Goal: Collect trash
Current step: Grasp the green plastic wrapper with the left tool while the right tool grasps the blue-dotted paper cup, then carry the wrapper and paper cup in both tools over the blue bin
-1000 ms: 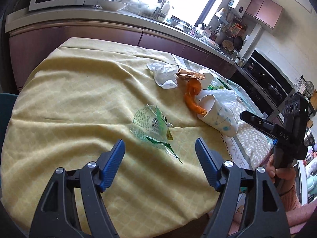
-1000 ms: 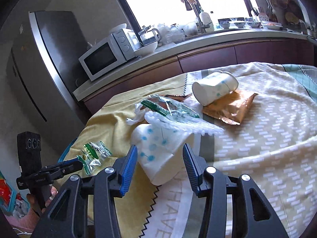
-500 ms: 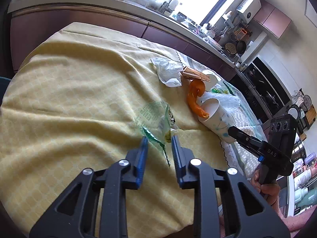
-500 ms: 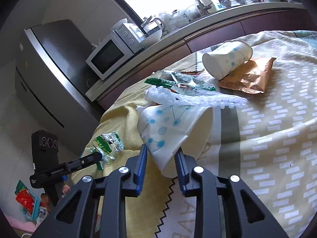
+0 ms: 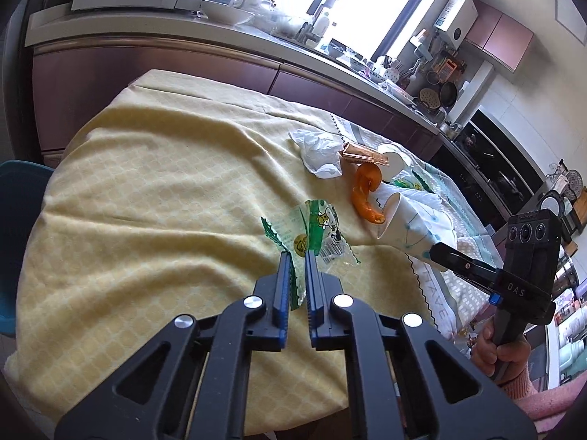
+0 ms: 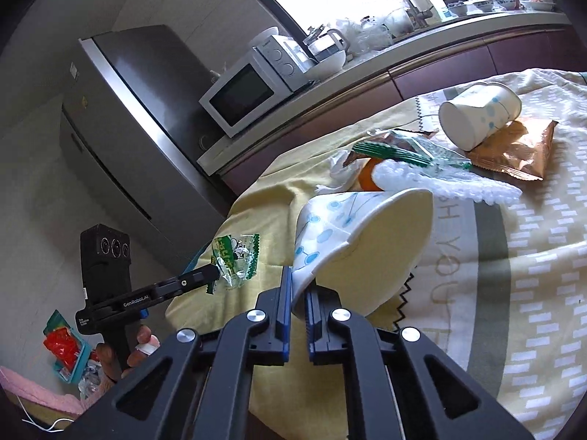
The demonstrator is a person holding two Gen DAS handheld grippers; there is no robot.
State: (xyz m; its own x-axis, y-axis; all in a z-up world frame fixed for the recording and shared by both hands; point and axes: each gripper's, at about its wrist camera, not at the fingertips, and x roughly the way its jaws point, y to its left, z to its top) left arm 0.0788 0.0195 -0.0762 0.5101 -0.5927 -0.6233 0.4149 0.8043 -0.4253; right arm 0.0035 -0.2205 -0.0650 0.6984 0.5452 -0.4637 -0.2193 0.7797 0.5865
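From the left wrist we see our left gripper (image 5: 296, 256) pinching the green wrapper (image 5: 312, 233) above the yellow cloth (image 5: 154, 198). At one o'clock lie tissue (image 5: 319, 150) and orange peel (image 5: 365, 194).

From the right wrist, our right gripper (image 6: 298, 282) clamps the crushed cup (image 6: 363, 242); another cup (image 6: 477, 115) lies at one o'clock on a brown packet (image 6: 513, 150).

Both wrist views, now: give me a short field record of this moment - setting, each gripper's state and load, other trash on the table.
setting: kitchen table with yellow tablecloth
left gripper: shut on green snack wrapper, lifted off the cloth
right gripper: shut on paper cup, pinching its wall, cup tilted
other trash: orange peel, crumpled tissue, second paper cup on its side, brown foil bag
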